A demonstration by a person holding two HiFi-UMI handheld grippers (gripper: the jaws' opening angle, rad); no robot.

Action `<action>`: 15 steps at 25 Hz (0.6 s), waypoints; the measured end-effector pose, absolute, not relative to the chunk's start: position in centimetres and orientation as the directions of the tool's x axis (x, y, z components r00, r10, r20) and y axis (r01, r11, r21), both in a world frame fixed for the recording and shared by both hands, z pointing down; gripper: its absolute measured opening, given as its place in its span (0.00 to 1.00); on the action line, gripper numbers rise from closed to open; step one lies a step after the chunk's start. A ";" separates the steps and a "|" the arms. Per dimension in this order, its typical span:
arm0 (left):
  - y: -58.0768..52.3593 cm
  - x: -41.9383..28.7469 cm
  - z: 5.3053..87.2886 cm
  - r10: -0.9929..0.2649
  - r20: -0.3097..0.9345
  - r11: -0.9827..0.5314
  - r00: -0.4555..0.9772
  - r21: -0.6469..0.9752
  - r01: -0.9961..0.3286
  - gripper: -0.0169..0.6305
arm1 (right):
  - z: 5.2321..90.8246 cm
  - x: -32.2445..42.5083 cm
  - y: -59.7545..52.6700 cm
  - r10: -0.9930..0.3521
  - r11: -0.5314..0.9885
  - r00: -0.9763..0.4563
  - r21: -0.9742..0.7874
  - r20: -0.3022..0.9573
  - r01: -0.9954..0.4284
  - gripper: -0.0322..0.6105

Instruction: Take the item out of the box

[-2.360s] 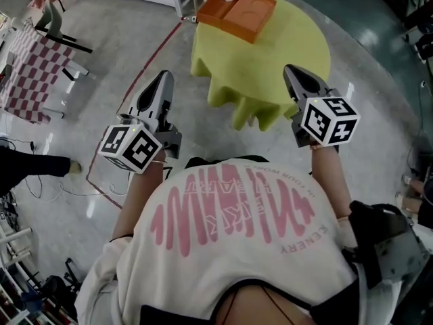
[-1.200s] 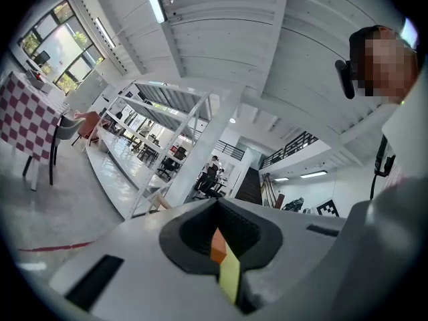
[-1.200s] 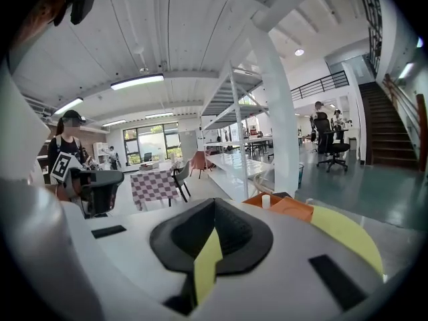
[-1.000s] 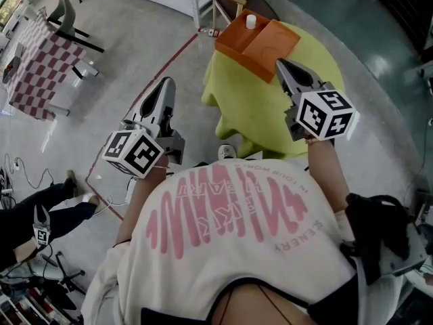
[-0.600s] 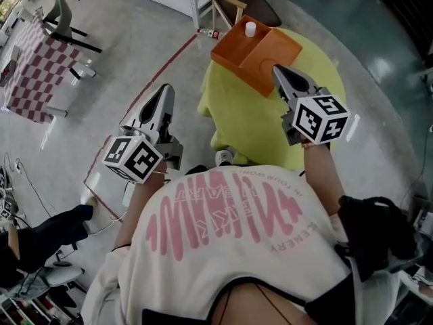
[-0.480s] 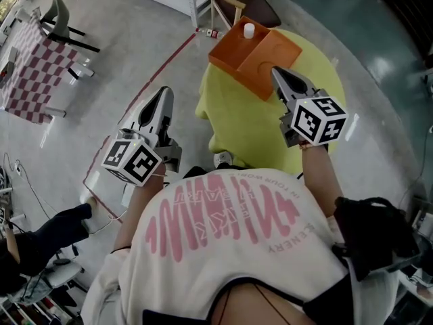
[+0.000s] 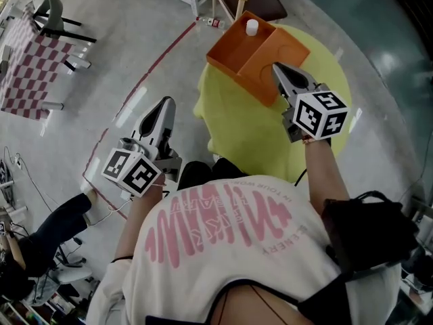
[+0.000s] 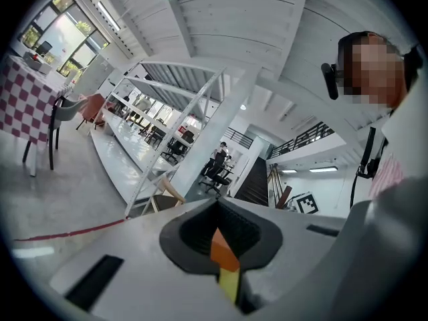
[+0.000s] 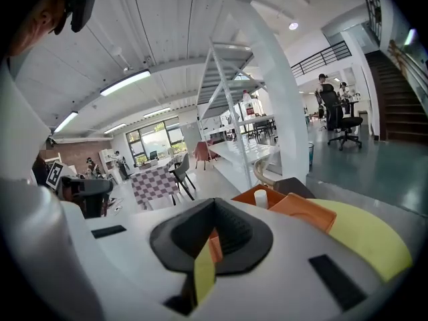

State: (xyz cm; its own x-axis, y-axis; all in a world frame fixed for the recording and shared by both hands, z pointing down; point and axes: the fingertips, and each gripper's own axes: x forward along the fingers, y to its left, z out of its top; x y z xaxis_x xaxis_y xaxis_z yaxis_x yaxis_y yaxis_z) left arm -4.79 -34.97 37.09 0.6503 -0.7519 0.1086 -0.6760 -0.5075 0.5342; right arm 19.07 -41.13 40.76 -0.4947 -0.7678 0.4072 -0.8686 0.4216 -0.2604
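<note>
White item [image 7: 252, 26], maybe a bottle, lies beyond right gripper [image 7: 276, 66].

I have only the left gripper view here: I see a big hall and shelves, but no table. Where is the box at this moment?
Observer: The orange box stands on a round table with a yellow cloth, ahead and to the right of the left tongs.
Operator: Is the item inside it?
Observer: Yes. A small white item stands in the compartment farther from the person. The nearer compartment looks empty.
Operator: And the right tongs?
Observer: The right tongs are shut, hold nothing, and point at the box's near side.
</note>
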 end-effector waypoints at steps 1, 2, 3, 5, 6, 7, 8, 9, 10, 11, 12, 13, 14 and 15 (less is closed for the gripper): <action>-35.1 -5.2 37.5 -0.747 0.121 -0.503 0.653 0.540 -0.675 0.04 | 41.2 18.8 -41.7 -0.762 0.421 -0.493 -0.257 0.419 -0.870 0.06; -35.4 -5.7 37.7 -0.743 0.132 -0.499 0.656 0.543 -0.675 0.04 | 41.4 18.5 -42.4 -0.757 0.420 -0.491 -0.253 0.431 -0.871 0.06; -35.9 -6.4 37.8 -0.741 0.142 -0.495 0.656 0.545 -0.677 0.04 | 41.5 18.1 -43.2 -0.752 0.421 -0.489 -0.248 0.442 -0.872 0.06; -36.8 -7.3 38.0 -0.743 0.160 -0.486 0.650 0.539 -0.688 0.04 | 41.9 17.6 -44.7 -0.739 0.432 -0.489 -0.231 0.463 -0.872 0.06; -37.0 -7.4 38.3 -0.747 0.167 -0.480 0.643 0.533 -0.696 0.04 | 42.4 17.6 -45.1 -0.732 0.443 -0.490 -0.215 0.474 -0.870 0.06; -37.0 -7.5 38.7 -0.753 0.176 -0.473 0.634 0.526 -0.707 0.04 | 43.0 17.8 -45.4 -0.724 0.456 -0.489 -0.196 0.487 -0.868 0.06; -37.0 -7.6 39.2 -0.760 0.185 -0.463 0.624 0.520 -0.718 0.04 | 43.7 18.2 -45.6 -0.716 0.468 -0.487 -0.174 0.500 -0.867 0.06; -37.0 -7.7 39.7 -0.766 0.194 -0.451 0.612 0.517 -0.728 0.04 | 44.2 18.5 -45.8 -0.711 0.477 -0.483 -0.154 0.512 -0.865 0.06; -37.2 -7.8 40.1 -0.772 0.202 -0.439 0.603 0.517 -0.735 0.04 | 44.7 18.8 -46.2 -0.706 0.484 -0.479 -0.138 0.522 -0.864 0.06; -37.3 -8.0 40.4 -0.775 0.209 -0.429 0.596 0.519 -0.740 0.04 | 45.1 19.0 -46.6 -0.702 0.488 -0.476 -0.129 0.530 -0.863 0.06; -37.4 -8.0 40.7 -0.776 0.215 -0.422 0.592 0.521 -0.742 0.04 | 45.5 19.2 -47.1 -0.696 0.492 -0.476 -0.126 0.537 -0.862 0.06; -37.4 -8.1 41.0 -0.776 0.220 -0.417 0.591 0.523 -0.743 0.04 | 45.9 19.3 -47.6 -0.690 0.496 -0.479 -0.128 0.543 -0.859 0.06; -37.4 -8.1 41.2 -0.776 0.224 -0.414 0.590 0.524 -0.744 0.04 | 46.3 19.2 -48.0 -0.682 0.502 -0.482 -0.128 0.550 -0.855 0.06; -37.3 -8.2 41.4 -0.775 0.229 -0.411 0.589 0.524 -0.746 0.04 | 46.6 19.2 -48.4 -0.674 0.511 -0.485 -0.123 0.557 -0.851 0.06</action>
